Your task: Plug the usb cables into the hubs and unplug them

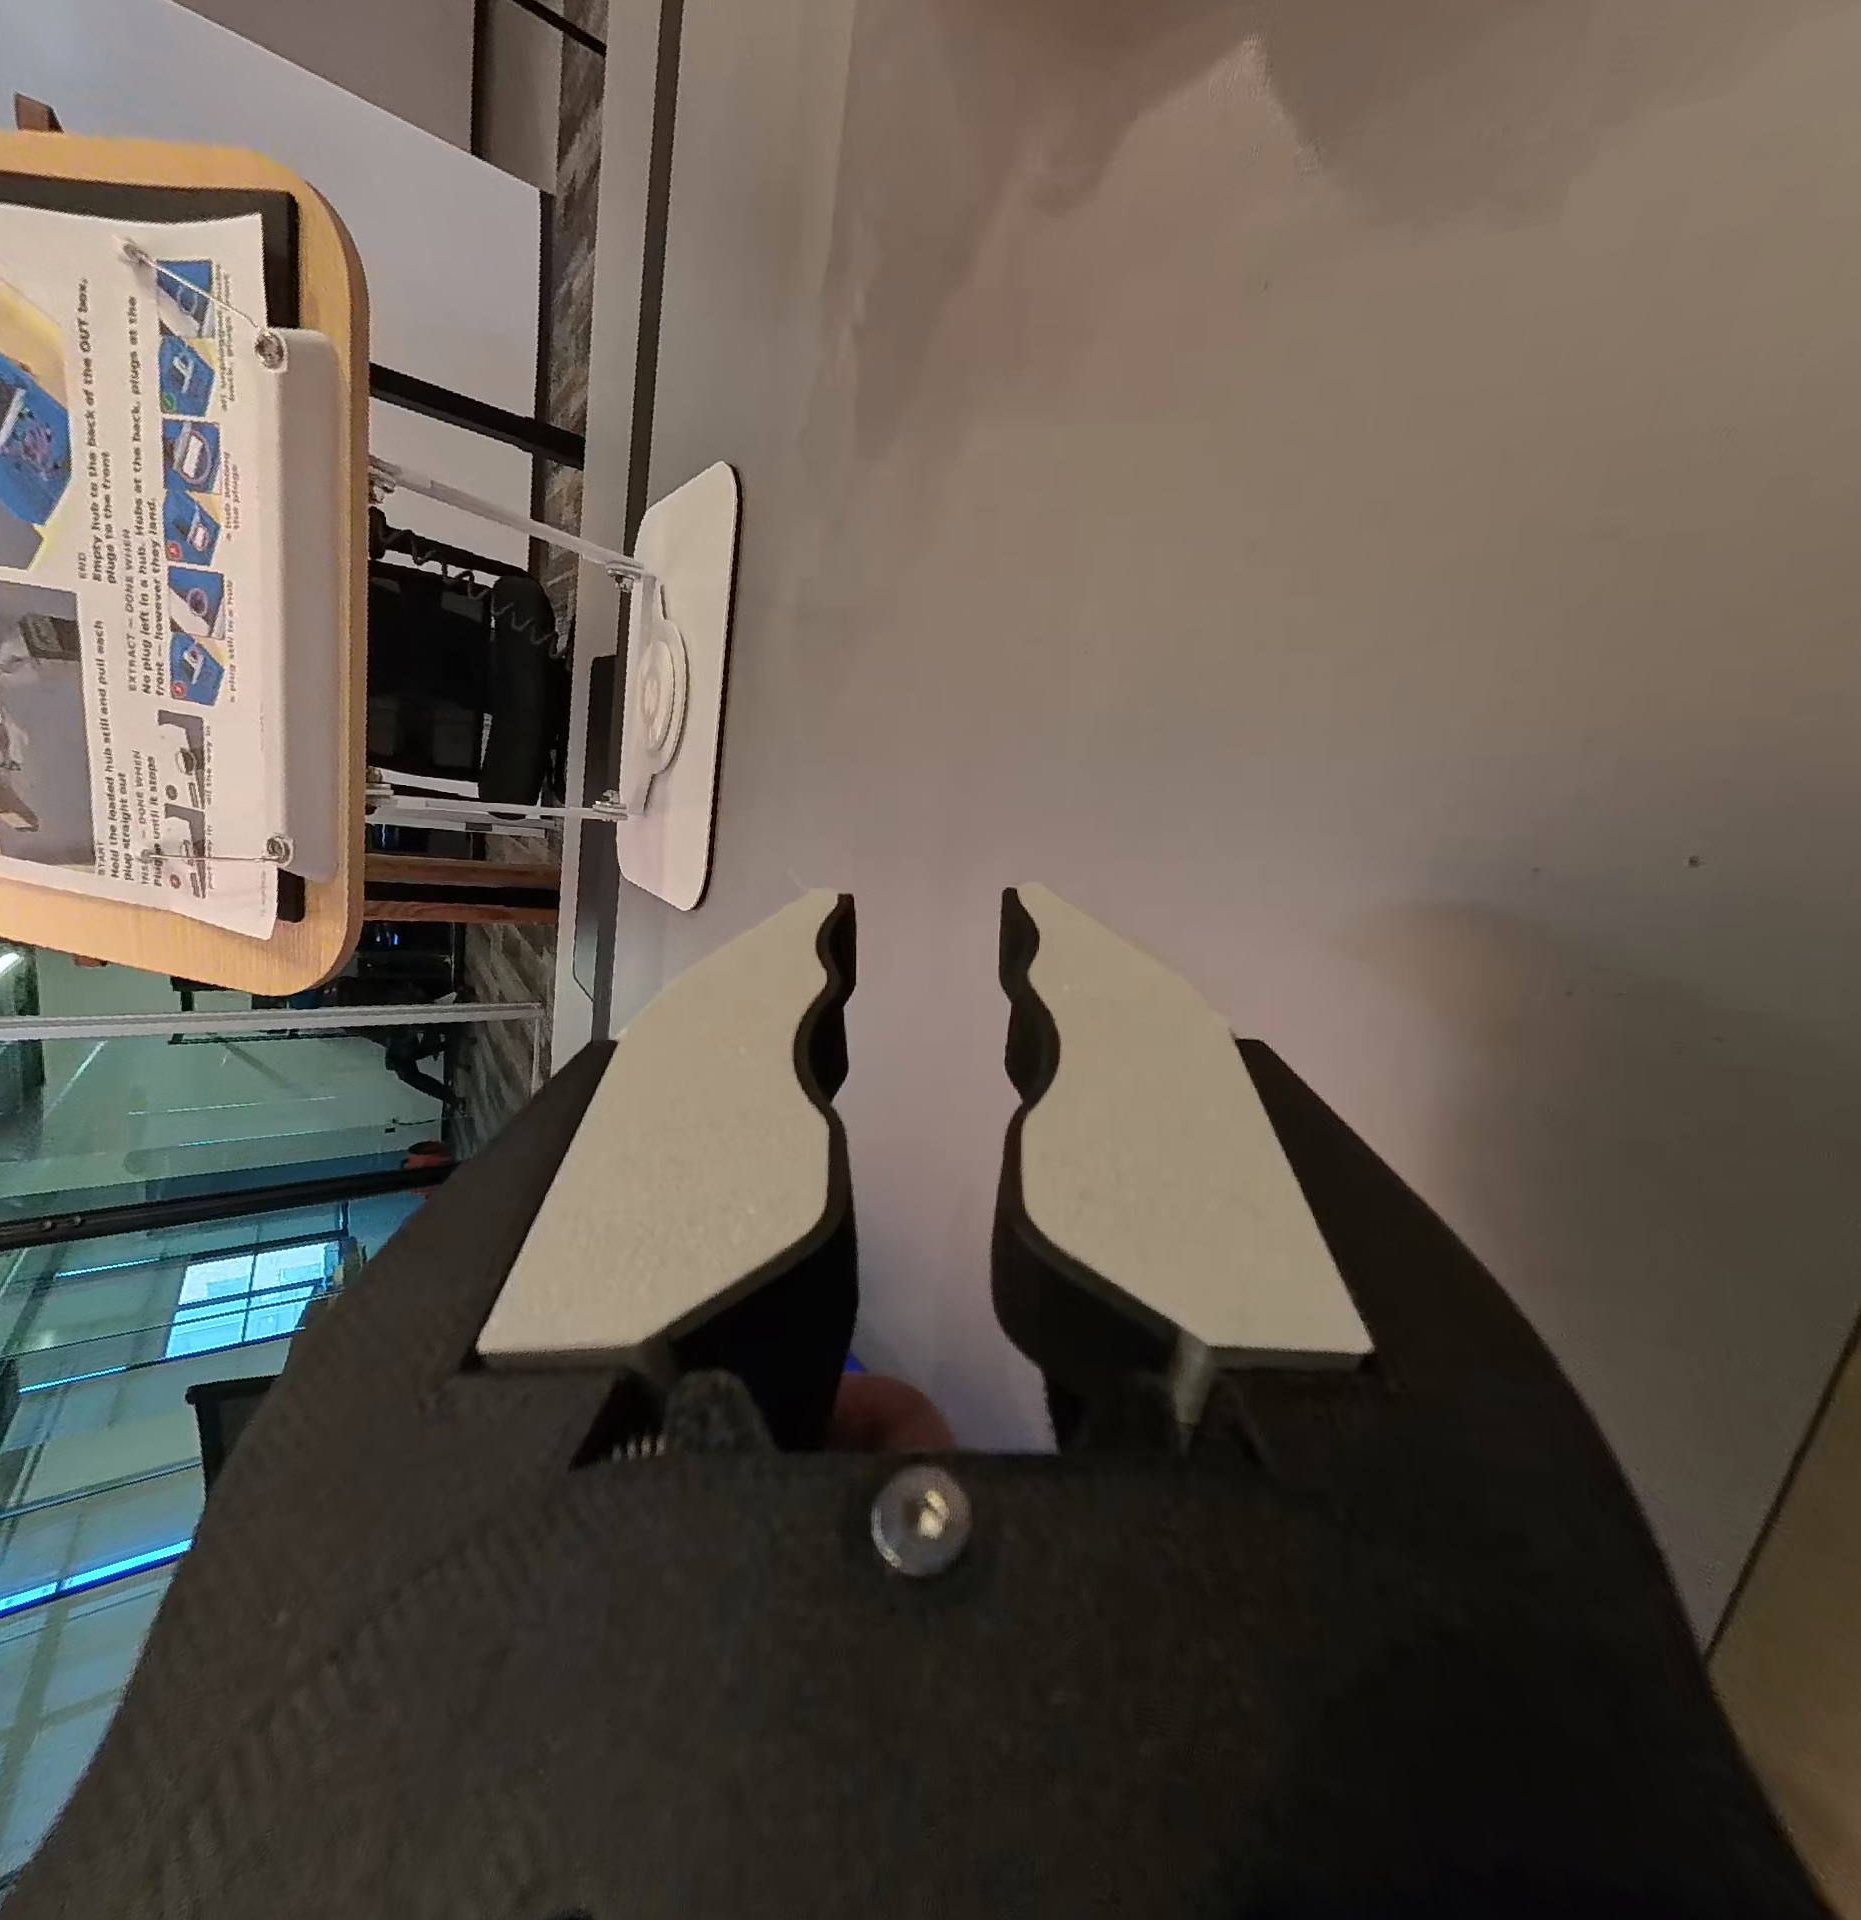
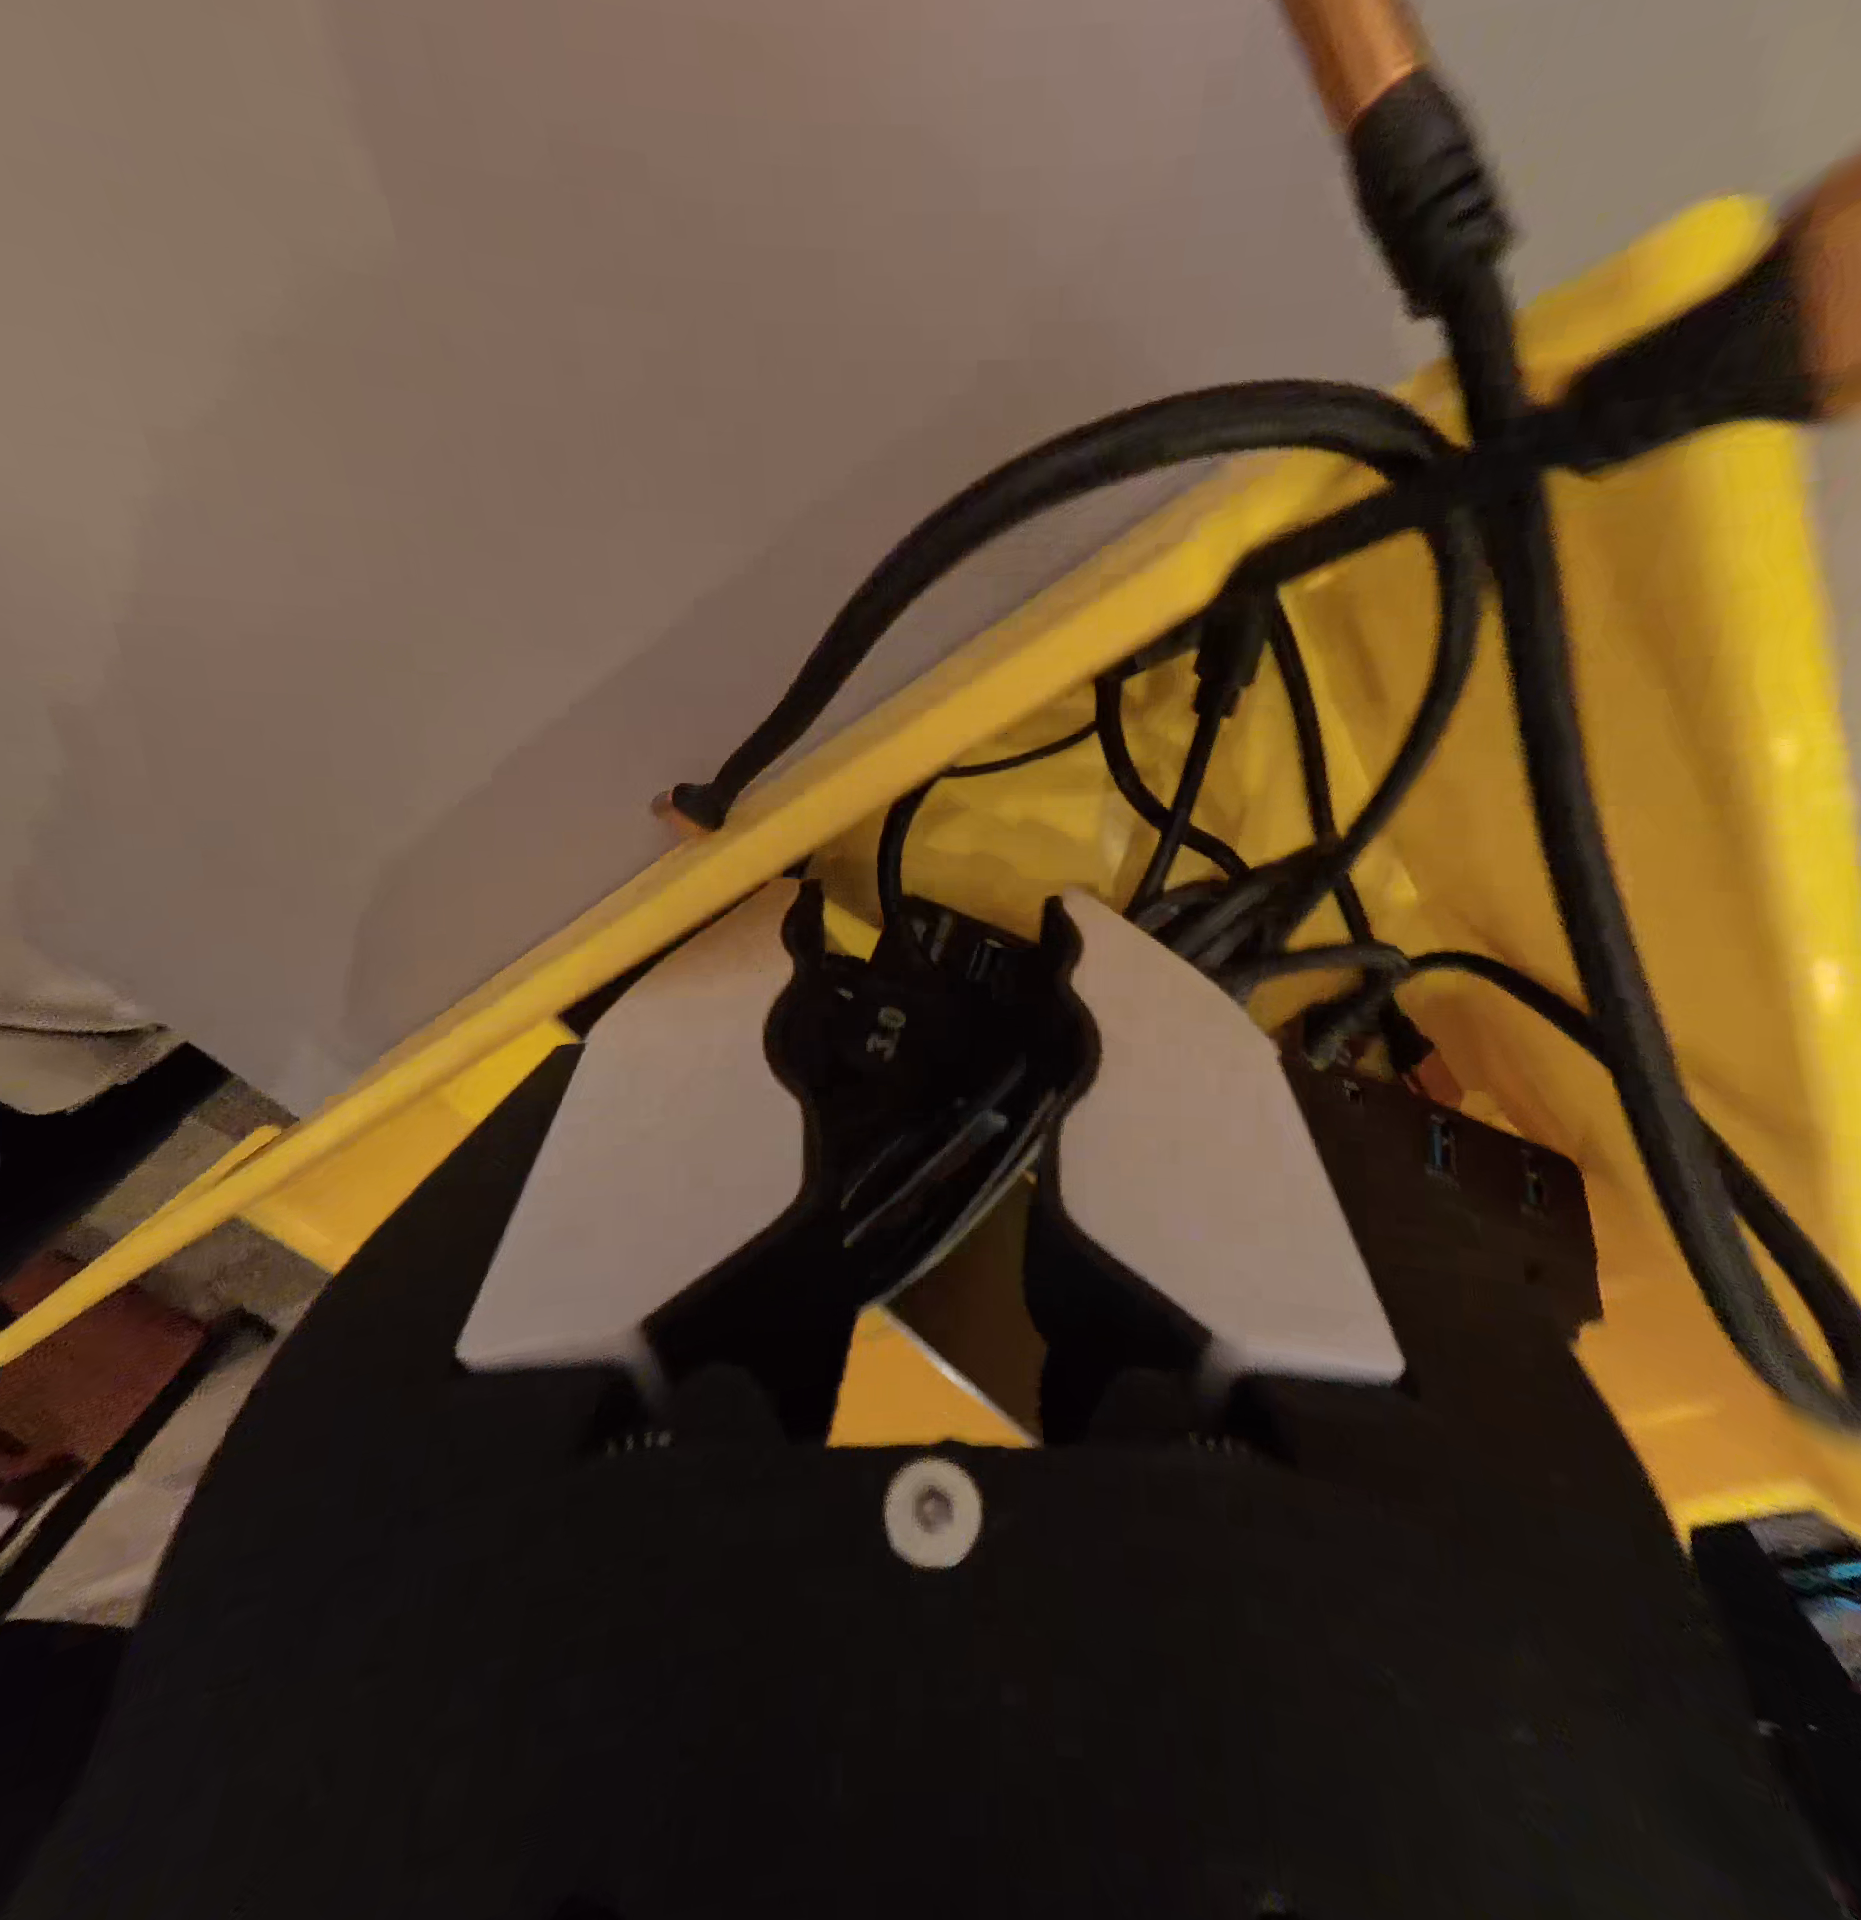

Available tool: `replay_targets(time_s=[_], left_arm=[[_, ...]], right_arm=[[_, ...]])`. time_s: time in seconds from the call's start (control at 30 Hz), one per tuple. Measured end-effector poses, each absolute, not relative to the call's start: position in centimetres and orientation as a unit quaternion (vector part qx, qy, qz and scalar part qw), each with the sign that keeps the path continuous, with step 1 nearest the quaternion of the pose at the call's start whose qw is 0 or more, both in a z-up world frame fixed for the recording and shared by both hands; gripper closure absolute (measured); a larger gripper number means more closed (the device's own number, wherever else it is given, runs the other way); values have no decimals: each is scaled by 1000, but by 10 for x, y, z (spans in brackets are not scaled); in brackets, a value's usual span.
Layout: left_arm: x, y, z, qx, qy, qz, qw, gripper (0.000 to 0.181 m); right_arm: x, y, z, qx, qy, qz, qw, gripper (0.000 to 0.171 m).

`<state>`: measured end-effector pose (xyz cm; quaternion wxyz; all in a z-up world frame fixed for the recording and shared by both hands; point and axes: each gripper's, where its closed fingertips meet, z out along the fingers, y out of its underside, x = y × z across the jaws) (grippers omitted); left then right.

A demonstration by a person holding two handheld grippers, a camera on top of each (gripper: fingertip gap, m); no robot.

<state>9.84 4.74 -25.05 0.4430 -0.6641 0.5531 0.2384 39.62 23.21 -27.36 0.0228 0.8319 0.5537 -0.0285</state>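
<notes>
The left hand-held gripper (image 1: 927, 914) is released, its 2 fingers apart with nothing between them, hovering over bare pale tabletop (image 1: 1321, 623). The left wrist view is rolled sideways. Beyond the fingertips, near the tabletop's far edge, stands a white-based document stand (image 1: 682, 686) carrying a wooden board (image 1: 323, 582) with a printed instruction sheet (image 1: 167, 561) clipped to it.

The right hand-held gripper (image 2: 936, 935) is clenched on a black USB hub (image 2: 921, 1049) inside a yellow bin (image 2: 1684, 831). The hub's long axis runs along the fingers, its far end pointing away from the camera toward the bin's rim, where a thin black lead leaves it. A second dark USB hub (image 2: 1456, 1184) lies just right of the fingers, its blue ports facing up. Tangled black USB cables (image 2: 1425, 644) fill the bin; 1 hangs over the rim onto the tabletop. 2 copper-coloured plugs (image 2: 1352, 52) show blurred at the top right.
</notes>
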Motion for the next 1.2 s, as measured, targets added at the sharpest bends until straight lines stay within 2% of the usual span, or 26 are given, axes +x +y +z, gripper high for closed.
replay_targets(time_s=[0.03,0.27,0.37,0.47,0.53,0.6,0.7,0.83,1.0,1.2], left_arm=[[98,48,-251,-665,553,238,443,155],[99,48,-252,-665,554,240,440,155],[100,48,-252,-664,555,240,440,155],[99,48,-251,-665,553,240,441,155],[98,47,-250,-664,552,240,443,155],[98,48,-250,-665,552,239,443,155],[98,48,-250,-665,551,238,443,155],[98,48,-251,-666,552,237,443,155],[98,48,-254,-667,554,237,439,155],[99,48,-255,-666,556,239,437,155]], right_arm=[[398,233,-264,835,549,-25,11,129],[373,250,-204,851,515,13,-99,119],[348,259,-206,850,507,33,-136,121],[349,267,-226,851,500,105,-123,116],[356,273,-235,850,490,156,-118,125],[358,275,-240,848,487,172,-117,142],[354,276,-234,850,486,153,-135,155],[353,274,-230,866,475,75,-135,156],[342,271,-214,883,429,-118,-147,159],[369,281,-198,893,401,-147,-139,162]])
